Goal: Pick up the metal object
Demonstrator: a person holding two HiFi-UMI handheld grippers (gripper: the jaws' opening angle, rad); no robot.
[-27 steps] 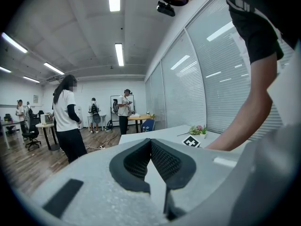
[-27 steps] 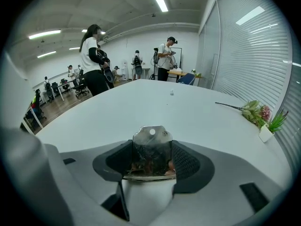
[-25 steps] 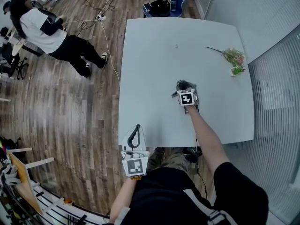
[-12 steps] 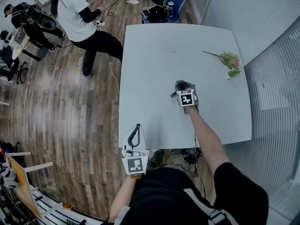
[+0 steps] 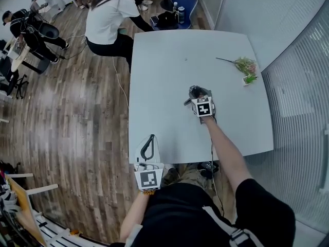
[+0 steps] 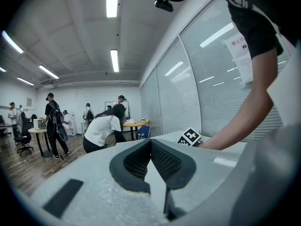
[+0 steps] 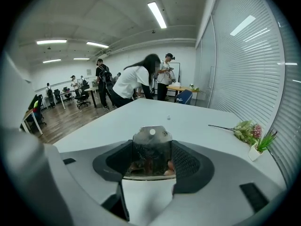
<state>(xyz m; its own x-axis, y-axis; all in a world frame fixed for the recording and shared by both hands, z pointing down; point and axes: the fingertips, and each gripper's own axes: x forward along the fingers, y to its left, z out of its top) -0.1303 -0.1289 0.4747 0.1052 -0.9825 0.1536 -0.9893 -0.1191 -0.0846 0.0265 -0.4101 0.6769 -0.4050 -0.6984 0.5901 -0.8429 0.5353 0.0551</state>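
The metal object (image 7: 151,138) is a shiny flat plate with a round hole near its top edge. It stands upright between the pads of my right gripper (image 7: 151,159), which is shut on it. In the head view that gripper (image 5: 197,93) hangs over the middle of the white table (image 5: 164,66), with the metal object (image 5: 193,91) a small dark glint at its tip. My left gripper (image 5: 149,141) sits by the table's near edge. Its jaws (image 6: 151,142) meet at the tips with nothing between them.
A flower sprig and a small pot (image 5: 245,68) lie at the table's right side. A tiny object (image 5: 186,59) rests toward the far edge. A person in a white top (image 5: 110,22) bends at the far left corner. A blue chair (image 5: 177,6) stands behind, and a glass wall runs along the right.
My right gripper has lifted a little with the metal object in it. The person in white has walked from the far left to the table's far corner. The left gripper stayed put.
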